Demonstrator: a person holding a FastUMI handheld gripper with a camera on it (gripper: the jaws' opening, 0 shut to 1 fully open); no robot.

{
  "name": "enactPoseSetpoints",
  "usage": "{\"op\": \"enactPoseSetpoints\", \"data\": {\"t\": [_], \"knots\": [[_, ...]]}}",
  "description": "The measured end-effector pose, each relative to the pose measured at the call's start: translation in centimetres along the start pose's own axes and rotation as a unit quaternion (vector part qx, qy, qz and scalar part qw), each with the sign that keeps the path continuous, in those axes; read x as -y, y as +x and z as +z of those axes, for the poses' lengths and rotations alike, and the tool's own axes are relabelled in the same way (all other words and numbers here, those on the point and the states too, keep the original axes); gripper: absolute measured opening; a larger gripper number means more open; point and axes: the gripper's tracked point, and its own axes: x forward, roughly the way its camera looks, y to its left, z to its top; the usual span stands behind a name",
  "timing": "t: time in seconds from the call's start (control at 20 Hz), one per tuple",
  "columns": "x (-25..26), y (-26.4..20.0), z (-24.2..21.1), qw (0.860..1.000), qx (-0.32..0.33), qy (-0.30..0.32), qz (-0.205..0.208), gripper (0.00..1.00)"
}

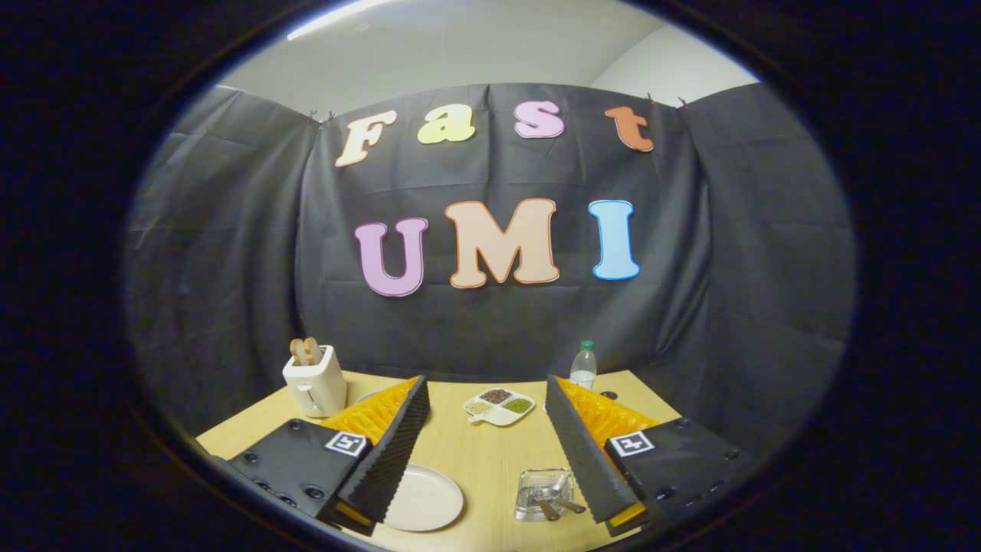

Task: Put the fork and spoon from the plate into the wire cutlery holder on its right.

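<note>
Two fingers of the gripper (487, 429) stand wide apart over a light wooden table (483, 452), holding nothing, with bare tabletop showing in the broad gap between them. Near the left finger lies a pale round plate (425, 500); the finger covers its left part, and the part that shows is bare. To the right of the plate, close against the inner side of the right finger, sits the wire cutlery holder (542, 492). Inside it lie the fork and spoon (558, 504), their handles leaning toward the near right corner of the basket; which piece is which is hard to tell at this size.

Farther off, between the fingers and beyond their tips, rests a small white divided dish (500, 406) with three compartments: dark beans in the far left one, green ones in the right one, and pale ones in the near left one. At the far left of the table stands a white toaster (315, 380) with two slices of bread (305, 351) sticking up out of its slots. At the far right edge of the table, just beyond the tip of the right finger, stands a clear plastic bottle (584, 366) with a green cap. A black cloth wall hangs behind the table.
</note>
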Motion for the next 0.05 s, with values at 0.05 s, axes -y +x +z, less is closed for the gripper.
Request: {"op": "enactPoseSetpoints", "data": {"t": [0.05], "knots": [[0.13, 0.03, -0.05, 1.000, 0.000, 0.000, -0.003, 0.98]]}}
